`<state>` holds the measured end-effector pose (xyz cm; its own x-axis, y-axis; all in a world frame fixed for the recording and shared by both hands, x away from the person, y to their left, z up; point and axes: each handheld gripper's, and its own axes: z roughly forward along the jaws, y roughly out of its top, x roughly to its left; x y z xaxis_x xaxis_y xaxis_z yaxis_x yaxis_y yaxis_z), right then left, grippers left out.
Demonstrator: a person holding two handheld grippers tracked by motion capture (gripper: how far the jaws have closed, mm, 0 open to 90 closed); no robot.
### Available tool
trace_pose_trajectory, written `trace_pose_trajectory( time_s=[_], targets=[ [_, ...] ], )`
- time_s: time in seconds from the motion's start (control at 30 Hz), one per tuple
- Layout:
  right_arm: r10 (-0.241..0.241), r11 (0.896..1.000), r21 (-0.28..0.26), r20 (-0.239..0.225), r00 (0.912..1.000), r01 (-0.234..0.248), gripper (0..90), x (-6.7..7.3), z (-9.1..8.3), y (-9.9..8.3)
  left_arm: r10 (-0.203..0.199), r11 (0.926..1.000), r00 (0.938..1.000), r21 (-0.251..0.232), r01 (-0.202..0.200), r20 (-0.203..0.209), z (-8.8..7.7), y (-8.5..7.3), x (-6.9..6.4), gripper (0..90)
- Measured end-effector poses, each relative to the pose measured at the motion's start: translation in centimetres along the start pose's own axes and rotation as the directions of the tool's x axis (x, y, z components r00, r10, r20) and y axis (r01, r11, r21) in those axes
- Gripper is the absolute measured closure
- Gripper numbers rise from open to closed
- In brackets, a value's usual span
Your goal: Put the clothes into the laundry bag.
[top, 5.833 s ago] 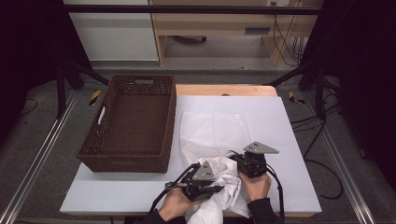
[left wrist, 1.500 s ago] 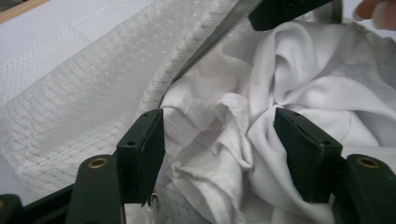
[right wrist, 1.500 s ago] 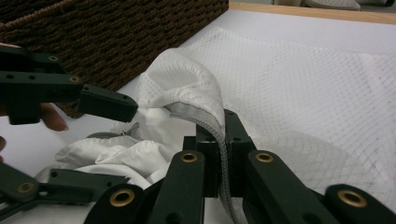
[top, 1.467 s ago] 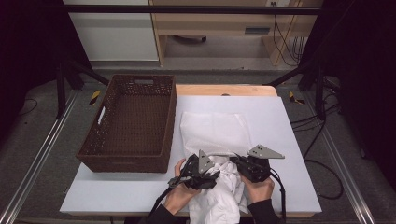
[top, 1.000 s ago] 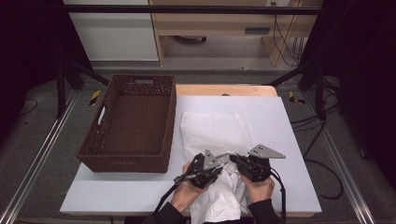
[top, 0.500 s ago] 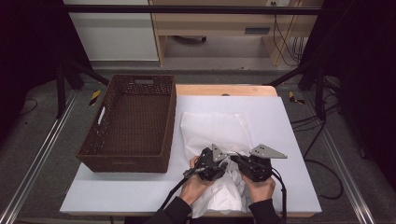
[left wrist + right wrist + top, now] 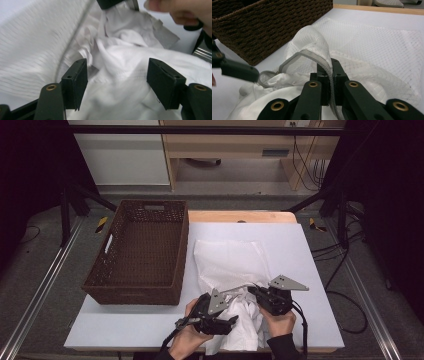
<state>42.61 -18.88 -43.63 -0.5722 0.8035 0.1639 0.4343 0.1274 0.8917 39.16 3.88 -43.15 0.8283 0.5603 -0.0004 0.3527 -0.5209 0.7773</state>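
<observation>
Garment: white cloth (image 7: 243, 322), crumpled at the near edge of the surface (image 7: 125, 327), partly pushed into the mouth of a white mesh laundry bag (image 7: 227, 262) that lies flat beside a brown wicker basket (image 7: 140, 255).
Bag mouth: the zip-edged rim (image 7: 312, 56) is lifted into an arch over the cloth.
Right tongs (image 7: 329, 75): clamped shut on the bag's zip edge, holding the mouth up.
Left tongs (image 7: 117, 75): jaws have just been opening and now stand wide, pads clear of the fabric, with the garment lying between and under them; nothing is gripped.
Step in hand, as I judge it: stuffing the garment into the bag; the left tongs look to have let go of 1 handful to take another.
Doing it well: keep the right tongs steady and high so the mouth stays open; regrip with the left on the bulk nearest the person, not a loose fold, and push it in under the arch, away from the zip teeth.
Risk: a thin pinch would slip, or drag cloth already inside back out.
Hard to make out: how much of the garment is inside; white cloth and white mesh merge in the high view.
Blur: the left gripper view is smeared at its left.
Cut off: the garment's near end drops past the surface's edge, between the forearms.
</observation>
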Motion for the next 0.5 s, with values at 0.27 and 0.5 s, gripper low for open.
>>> trace_pose_trajectory(
  time_s=[0.27,0.5],
  targets=[
    [0.000,1.000,0.012,-0.001,1.0000,0.000,87.7,-0.1,0.2,-0.1,-0.031,0.9979,0.9991,0.058,0.030,0.027,3.0,-1.3,-0.3,52.9],
    [0.002,1.000,0.012,-0.001,1.0000,-0.002,87.7,-0.1,0.2,-0.2,0.003,0.9997,0.9999,0.024,-0.003,0.015,2.2,-0.5,-0.9,82.4]
  ],
)
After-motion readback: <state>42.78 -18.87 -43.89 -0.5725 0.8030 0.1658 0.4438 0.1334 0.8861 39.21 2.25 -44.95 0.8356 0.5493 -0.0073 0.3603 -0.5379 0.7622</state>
